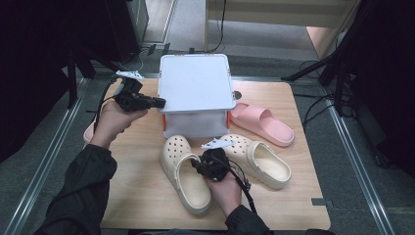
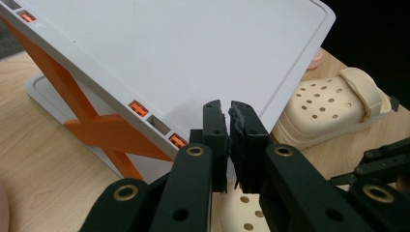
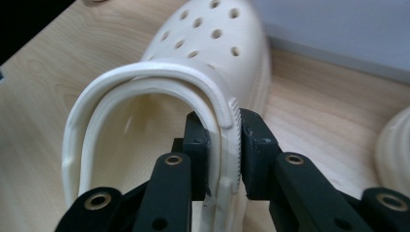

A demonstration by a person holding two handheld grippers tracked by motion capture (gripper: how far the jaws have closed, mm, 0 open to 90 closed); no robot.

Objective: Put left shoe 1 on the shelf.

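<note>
A white box with orange corner pieces (image 1: 195, 83) (image 2: 193, 48) stands at the back middle of the wooden table (image 1: 137, 196). My left gripper (image 1: 160, 103) (image 2: 229, 121) is shut, its tips at the lid's front left corner; I see nothing between the pads. Two cream clogs lie in front of the box. My right gripper (image 1: 198, 166) (image 3: 225, 140) is shut on the side wall of the left clog (image 1: 183, 176) (image 3: 212, 43), one pad inside the opening, one outside. The other clog (image 1: 259, 159) (image 2: 324, 108) lies just to the right.
A pink slide sandal (image 1: 264, 125) lies right of the box. Another pink one (image 1: 89, 132) peeks out under my left hand at the table's left edge. Dark stands and cables ring the table on the floor.
</note>
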